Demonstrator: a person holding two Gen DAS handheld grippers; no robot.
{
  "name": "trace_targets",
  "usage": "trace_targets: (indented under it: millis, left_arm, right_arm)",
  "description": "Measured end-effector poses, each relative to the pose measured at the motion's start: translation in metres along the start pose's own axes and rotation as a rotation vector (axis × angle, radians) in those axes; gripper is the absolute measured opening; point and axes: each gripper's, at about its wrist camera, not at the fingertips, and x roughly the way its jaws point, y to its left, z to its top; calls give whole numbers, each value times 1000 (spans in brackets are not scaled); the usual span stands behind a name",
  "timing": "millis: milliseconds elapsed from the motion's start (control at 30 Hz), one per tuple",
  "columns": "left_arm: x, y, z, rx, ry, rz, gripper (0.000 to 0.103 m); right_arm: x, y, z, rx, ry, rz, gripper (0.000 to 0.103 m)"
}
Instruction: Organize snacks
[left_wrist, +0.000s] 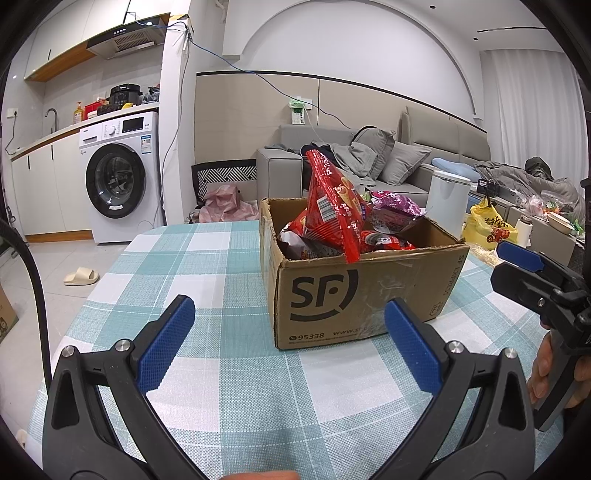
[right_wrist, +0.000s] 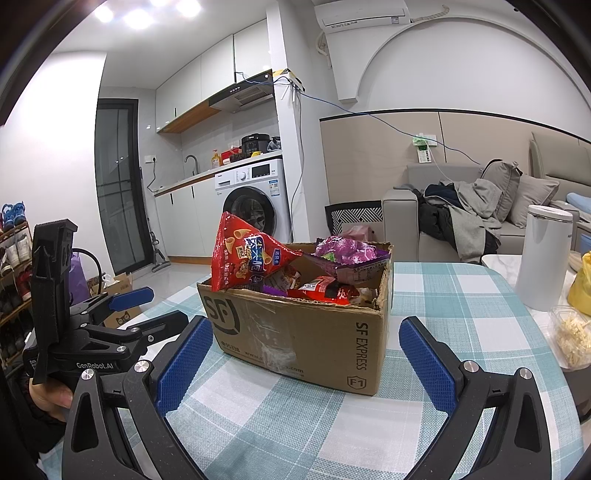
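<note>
Both claws wide, empty: left claw (left_wrist: 290, 341), right claw (right_wrist: 306, 363) near cardboard box (right_wrist: 306, 332). Red chip bag (right_wrist: 240, 258) leans over box's left rim w/ top corner free; pinch there, lift straight up.

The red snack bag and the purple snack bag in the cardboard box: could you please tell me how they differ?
The red snack bag stands tall, its corner hanging over the rim of the cardboard box; the purple snack bag lies low and crumpled at the back. The red one looks larger. Both sit in the box.

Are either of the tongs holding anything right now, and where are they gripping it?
Nothing is held. The left tongs and right tongs are both open and empty, short of the cardboard box of snacks.
</note>
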Motion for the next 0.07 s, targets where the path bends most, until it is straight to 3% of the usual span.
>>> trace_targets:
  millis: [67]
  left_arm:
    - [0,0,0,-1,1,2,102]
  right_arm:
    - [0,0,0,0,0,0,103]
